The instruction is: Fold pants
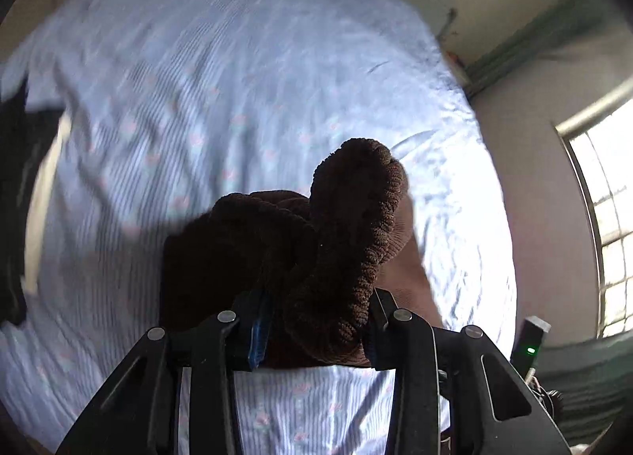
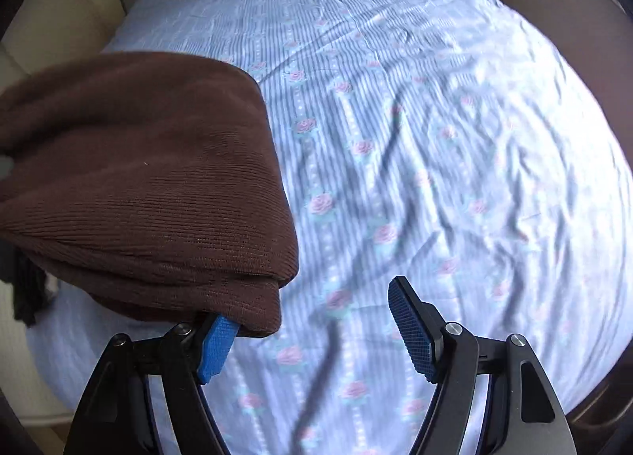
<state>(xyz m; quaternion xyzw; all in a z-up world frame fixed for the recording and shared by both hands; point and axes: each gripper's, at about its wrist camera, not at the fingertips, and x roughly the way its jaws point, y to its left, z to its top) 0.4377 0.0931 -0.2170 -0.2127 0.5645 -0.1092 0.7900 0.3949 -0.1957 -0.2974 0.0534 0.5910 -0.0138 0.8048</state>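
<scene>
Your left gripper point(image 1: 316, 320) clamps a bunched fold of the brown pants point(image 2: 150, 186) above the striped bedsheet point(image 2: 435, 138), while your right gripper point(image 2: 316, 328) gapes empty beside them.

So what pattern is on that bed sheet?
The bed sheet is pale blue with fine stripes and rows of small pink roses, clearest in the right wrist view.

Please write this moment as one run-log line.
left tongs: shut on brown pants | right tongs: open | bedsheet: beneath
</scene>
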